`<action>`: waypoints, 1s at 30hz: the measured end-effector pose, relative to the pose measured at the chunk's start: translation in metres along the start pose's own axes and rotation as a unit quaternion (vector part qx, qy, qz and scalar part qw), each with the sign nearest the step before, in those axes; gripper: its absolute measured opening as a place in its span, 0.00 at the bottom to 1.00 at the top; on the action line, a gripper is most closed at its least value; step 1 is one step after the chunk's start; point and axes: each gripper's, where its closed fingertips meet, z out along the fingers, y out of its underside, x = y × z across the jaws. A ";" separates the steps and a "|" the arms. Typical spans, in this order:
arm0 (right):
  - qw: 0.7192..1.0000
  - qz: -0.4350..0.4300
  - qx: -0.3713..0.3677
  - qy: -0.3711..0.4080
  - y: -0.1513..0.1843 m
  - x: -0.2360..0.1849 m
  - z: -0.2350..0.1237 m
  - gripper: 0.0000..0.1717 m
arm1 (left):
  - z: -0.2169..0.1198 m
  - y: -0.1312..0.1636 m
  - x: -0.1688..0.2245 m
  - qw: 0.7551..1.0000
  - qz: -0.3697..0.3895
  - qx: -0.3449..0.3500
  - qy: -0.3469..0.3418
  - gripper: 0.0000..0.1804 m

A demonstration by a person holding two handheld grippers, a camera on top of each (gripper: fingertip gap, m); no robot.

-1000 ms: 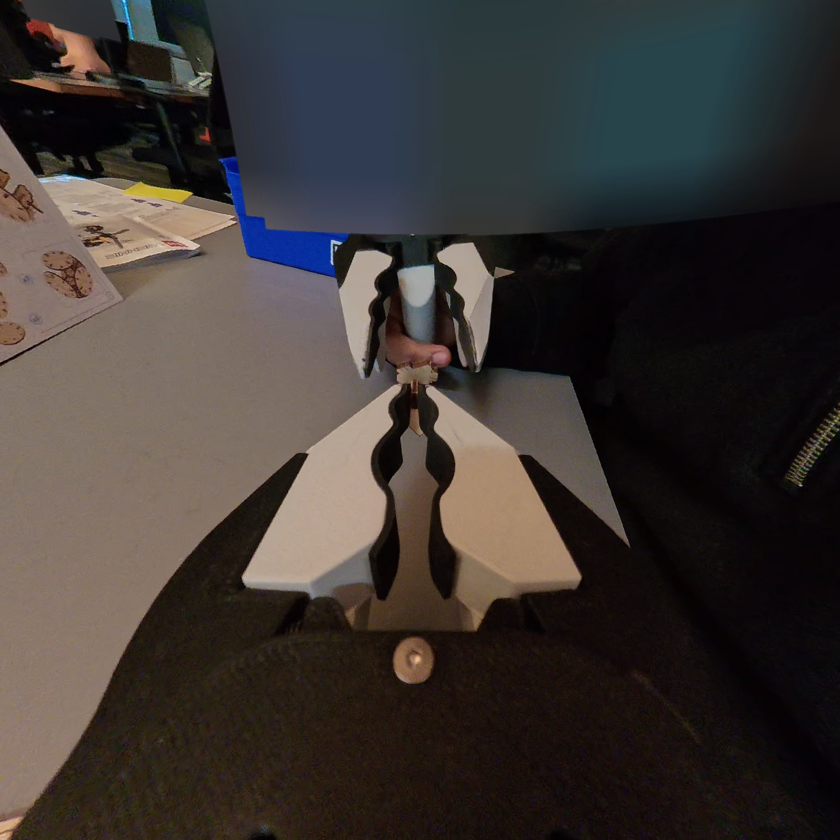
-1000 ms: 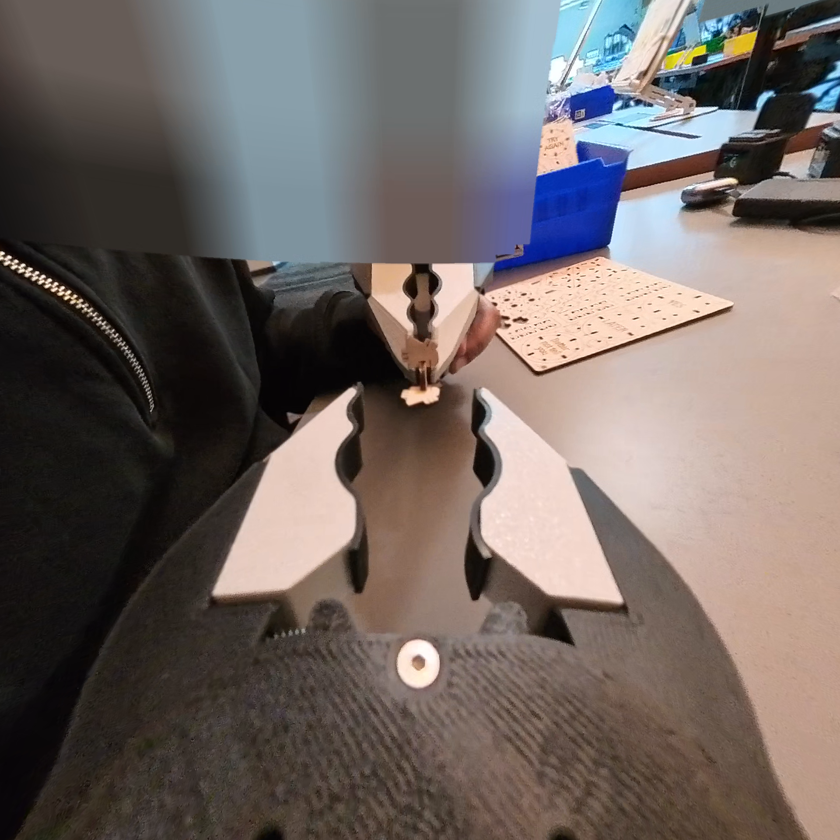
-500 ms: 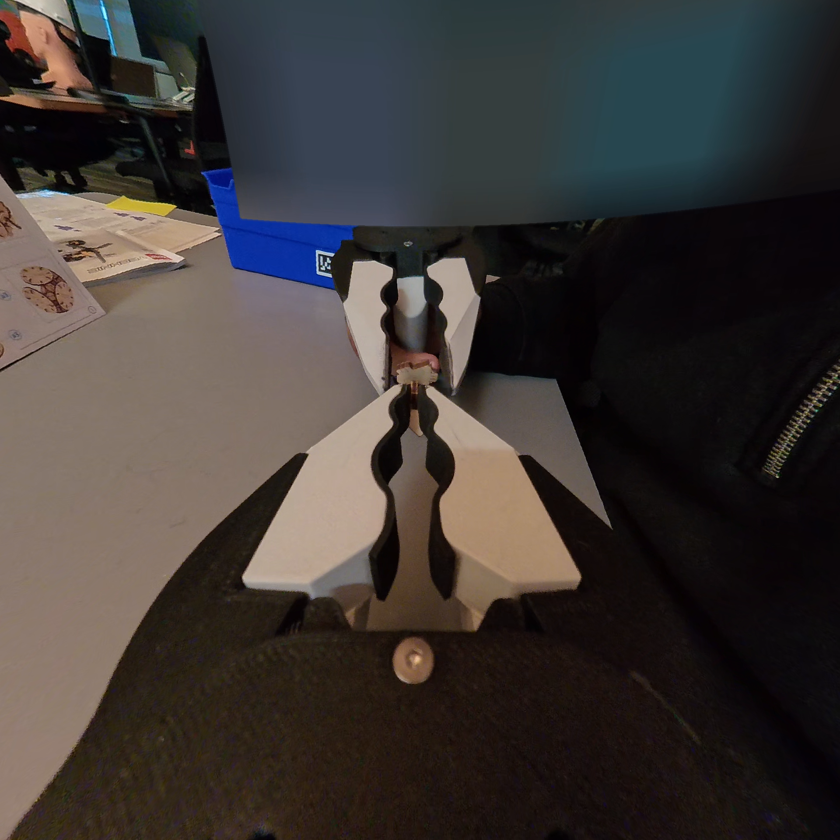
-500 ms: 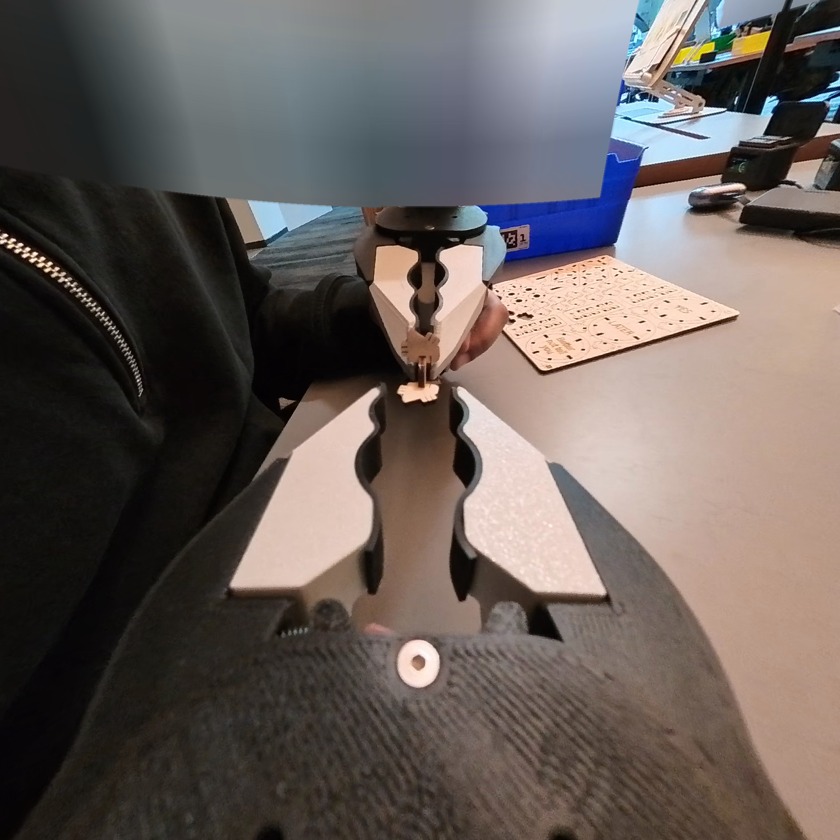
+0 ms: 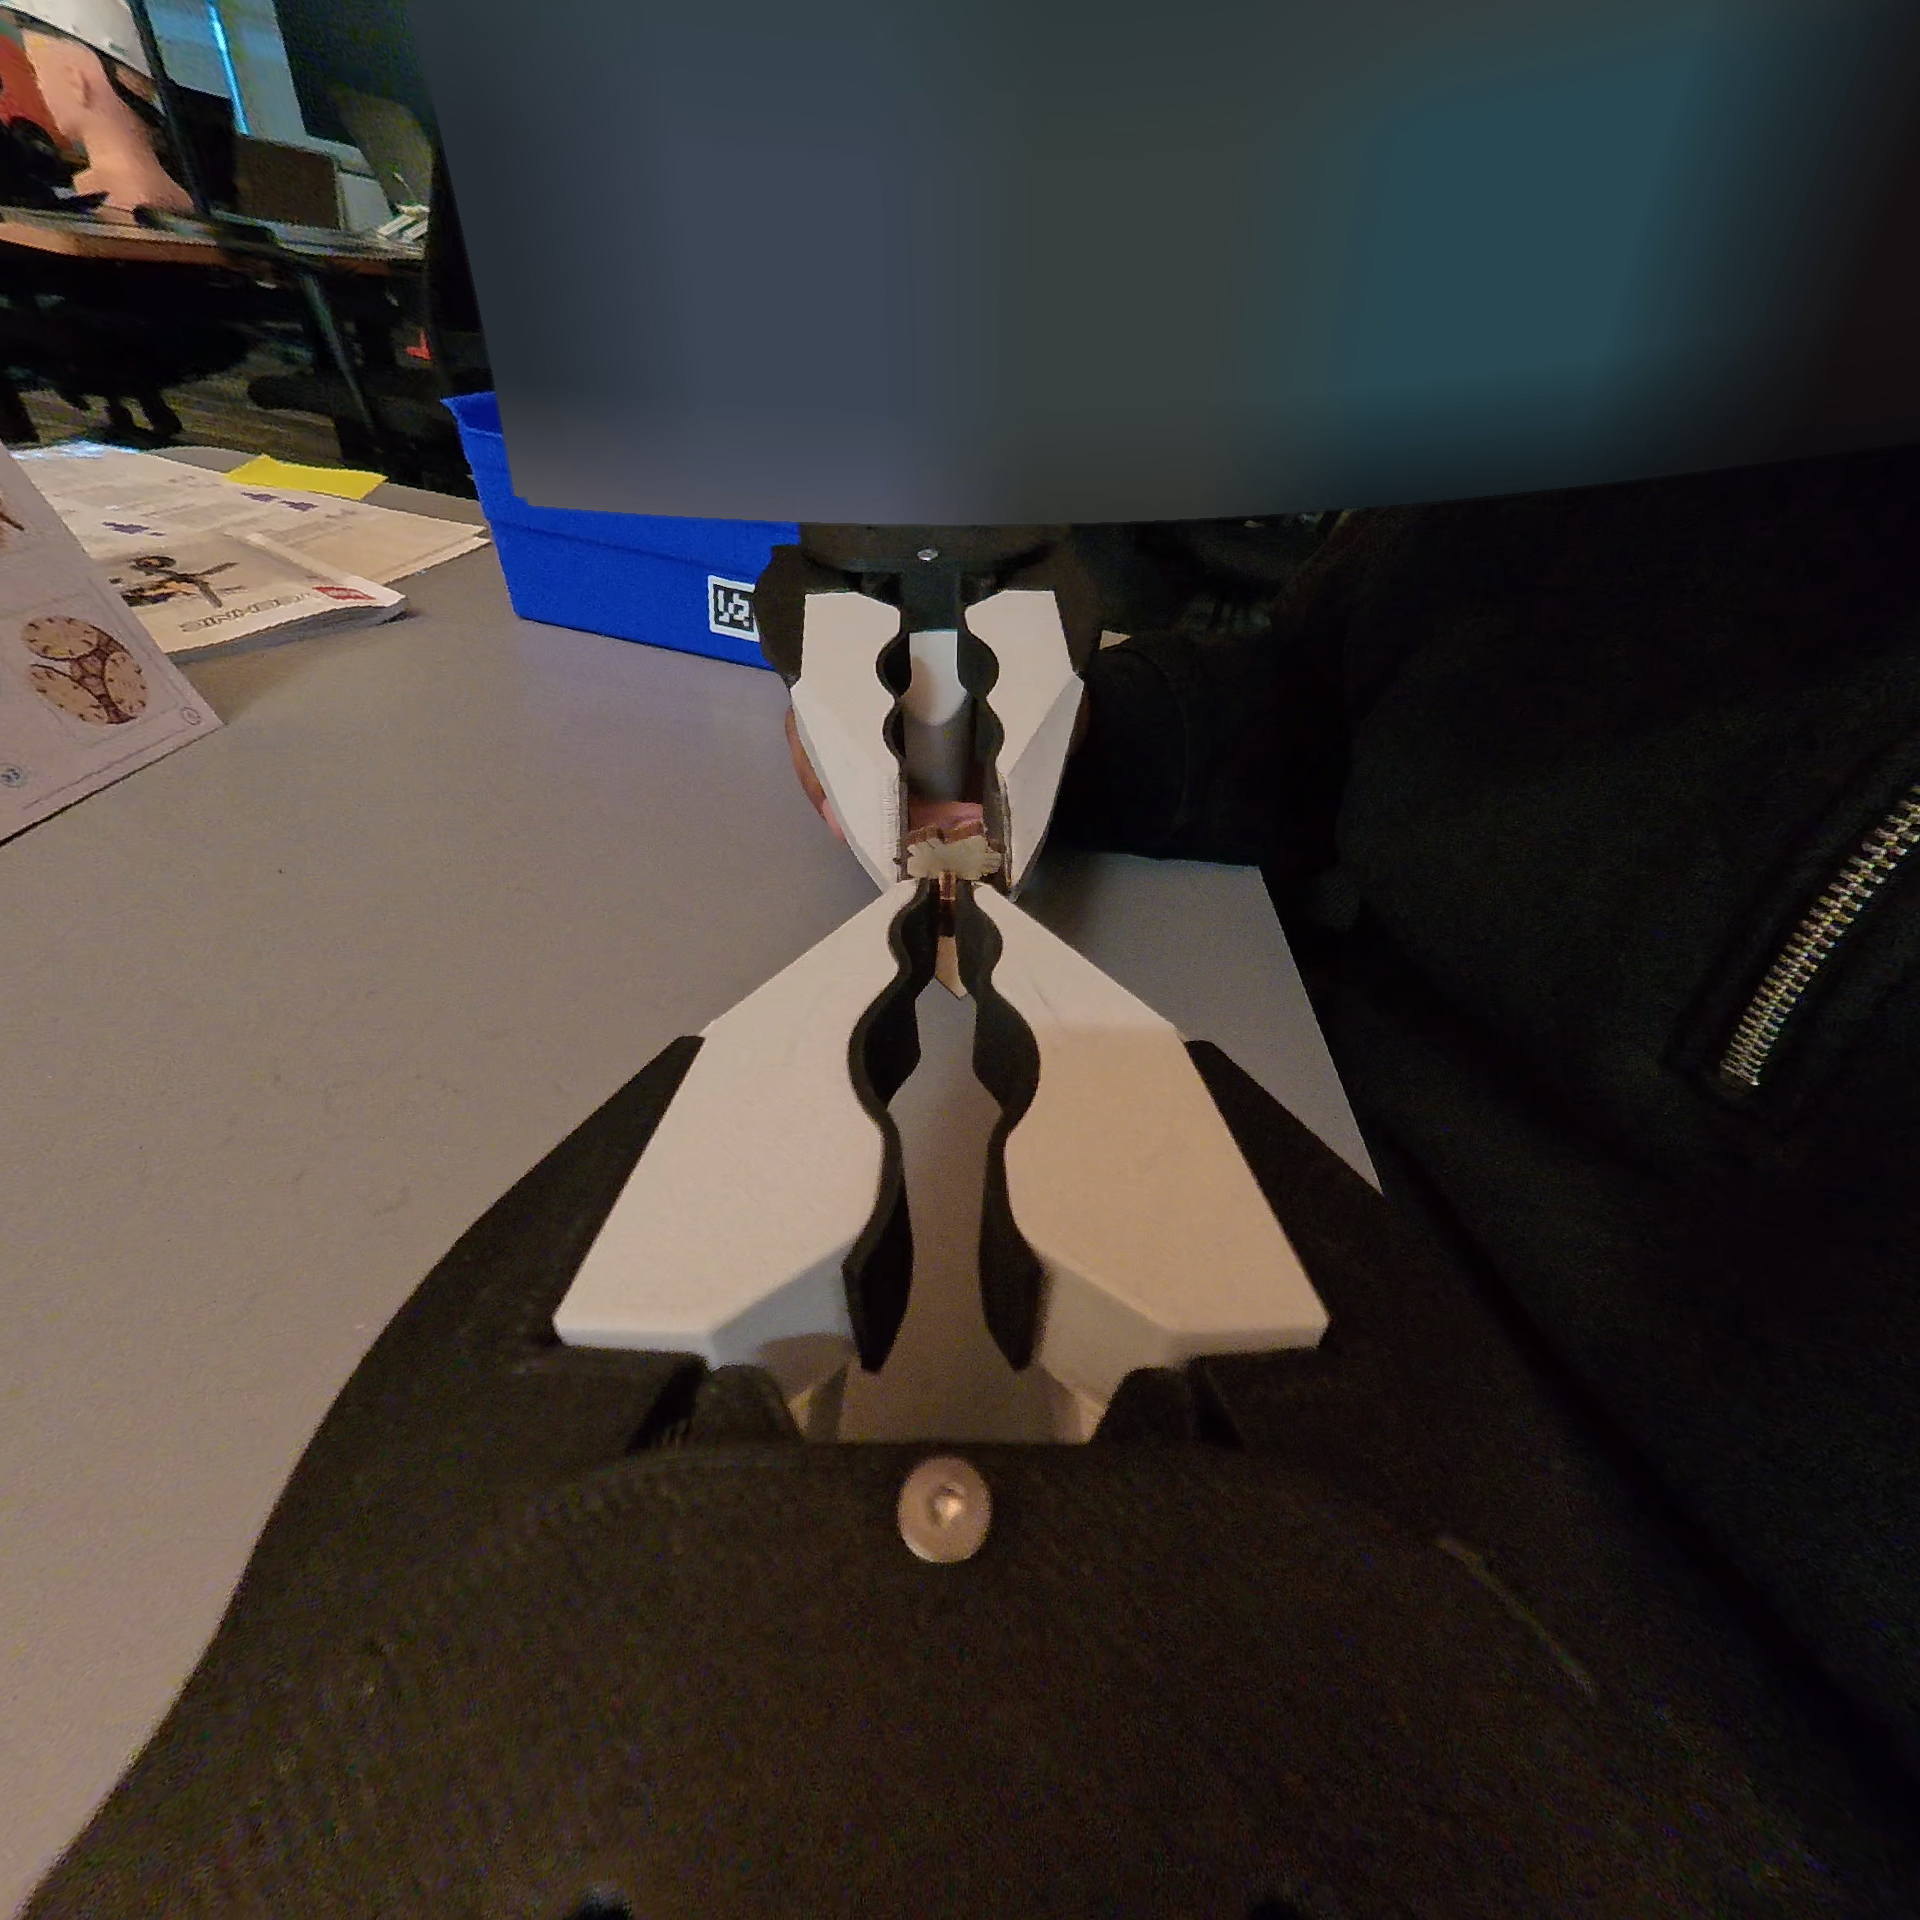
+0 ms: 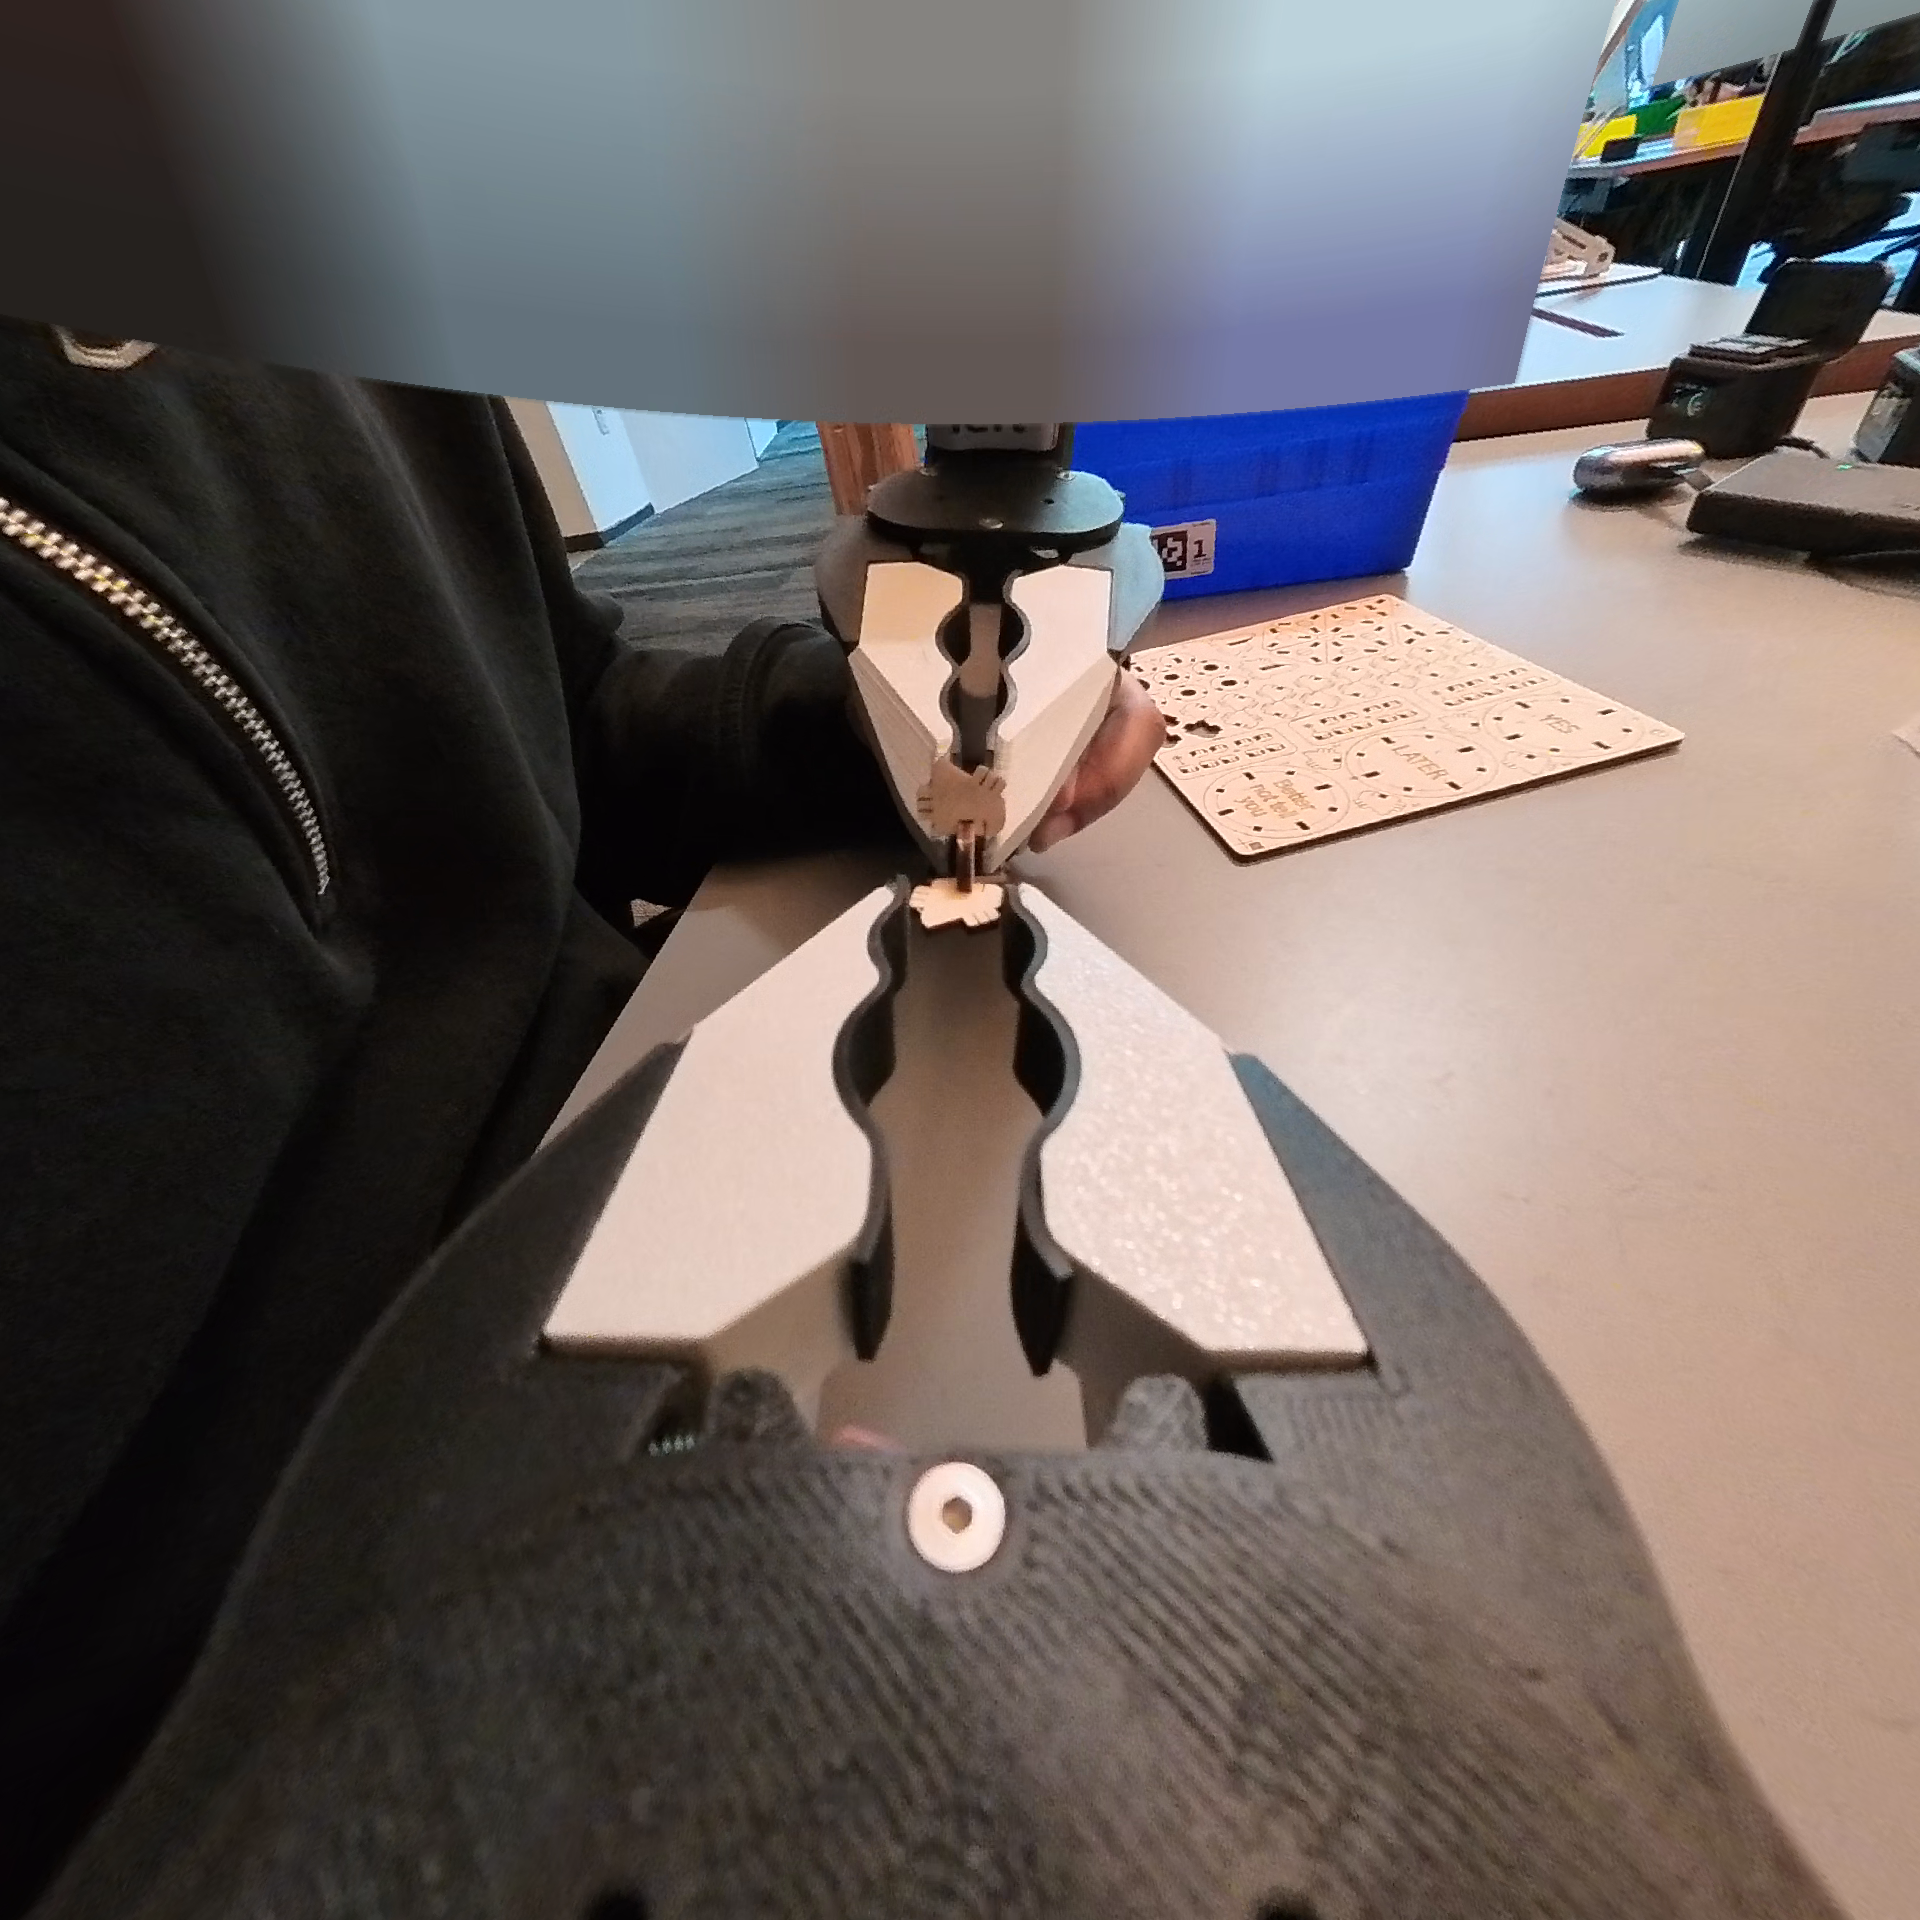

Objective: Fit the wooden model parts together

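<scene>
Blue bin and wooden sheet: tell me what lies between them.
Bare table only; the right wrist view shows the sheet lying just in front of the bin.

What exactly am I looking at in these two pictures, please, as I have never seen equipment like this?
A person in a dark zipped jacket holds a two-finger gripper in each hand; each carries a camera looking along its own fingers, so each picture also shows the other gripper opposite. The left gripper is shut on a small wooden axle piece with a flower-shaped wooden disc on it. The right gripper has closed around a second flower-shaped disc at the axle's tip. On the grey table lie a wooden parts sheet, a blue bin and instruction leaflets.
</scene>
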 end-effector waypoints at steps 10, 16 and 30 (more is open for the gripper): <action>1.000 -0.011 0.010 0.021 -0.004 0.009 -0.003 0.09 | 0.000 -0.003 -0.004 1.000 -0.011 0.011 -0.013 0.14; 0.973 -0.192 -0.023 0.123 -0.005 0.023 -0.007 0.09 | -0.004 -0.006 -0.018 0.997 -0.069 0.029 -0.029 0.27; 0.781 -0.536 -0.182 0.264 0.013 0.037 0.001 0.09 | -0.002 0.004 -0.029 0.988 -0.150 0.015 -0.030 0.33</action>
